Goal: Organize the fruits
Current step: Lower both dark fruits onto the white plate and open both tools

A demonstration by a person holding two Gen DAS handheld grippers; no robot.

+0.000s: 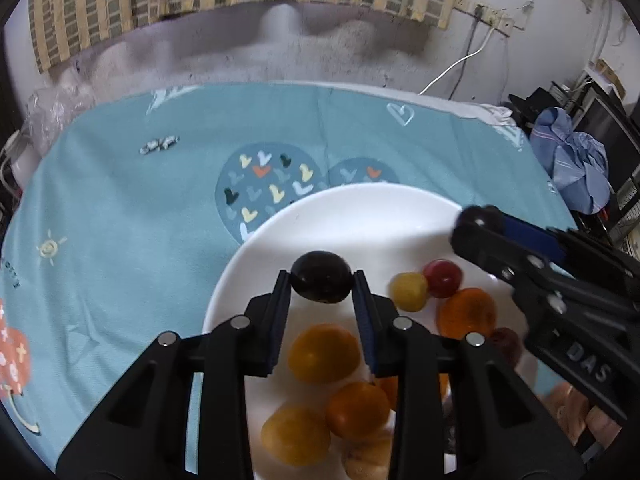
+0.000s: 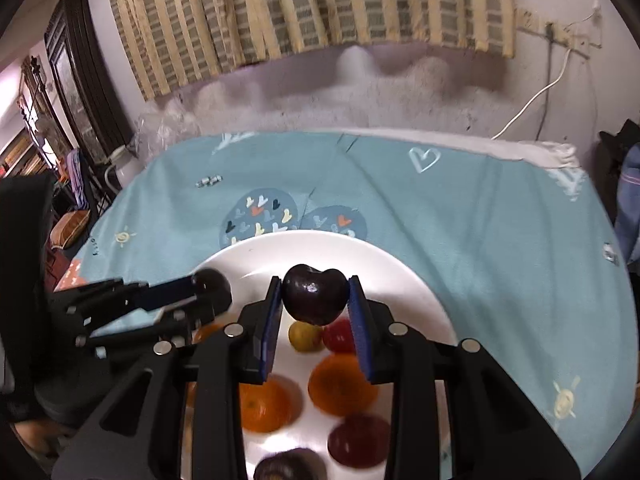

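A white plate (image 1: 360, 216) on the teal cloth holds several small fruits: orange ones (image 1: 323, 352), a yellow one (image 1: 408, 291) and a red one (image 1: 442, 278). My left gripper (image 1: 321, 280) hovers over the plate's left part, shut on a dark round fruit (image 1: 322, 284) at its fingertips. In the right wrist view my right gripper (image 2: 314, 294) is shut on a dark heart-shaped fruit (image 2: 314, 296) above the plate (image 2: 400, 276). Each gripper shows in the other's view, at the plate's edge: the right gripper (image 1: 476, 220) and the left gripper (image 2: 210, 286), a dark fruit at each tip.
The teal patterned tablecloth (image 1: 140, 220) covers the table up to a grey wall under a striped curtain. A small metallic object (image 1: 159, 145) lies on the cloth at the far left. Crumpled plastic (image 1: 56, 108) sits off the left edge; blue cloth (image 1: 576, 160) lies at the right.
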